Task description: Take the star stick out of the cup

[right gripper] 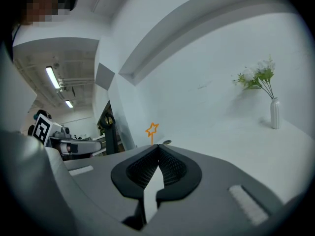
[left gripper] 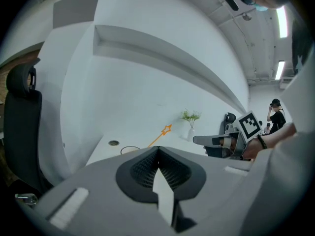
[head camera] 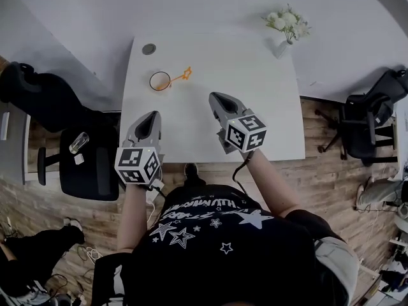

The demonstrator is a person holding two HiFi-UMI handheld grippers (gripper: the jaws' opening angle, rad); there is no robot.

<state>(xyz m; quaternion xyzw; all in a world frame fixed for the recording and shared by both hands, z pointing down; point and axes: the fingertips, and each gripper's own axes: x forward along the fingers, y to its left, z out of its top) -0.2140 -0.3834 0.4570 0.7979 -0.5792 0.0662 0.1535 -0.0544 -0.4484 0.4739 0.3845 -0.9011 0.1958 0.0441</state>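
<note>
Orange star stick (head camera: 182, 76) in cup (head camera: 160, 81) on white table (head camera: 255, 94)

The left tongs (head camera: 152, 116) and right tongs (head camera: 215, 97) are held side by side, apart, pointing forward, the right one further ahead. Each pair's jaws are pressed together, gripping nothing. Bare forearms (head camera: 273, 183) reach out behind them.

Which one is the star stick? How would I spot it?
Look at the white table. At its far left stands a cup, with the stick leaning out of it. It is thin, orange and tipped with a star, unlike the vase.
</note>
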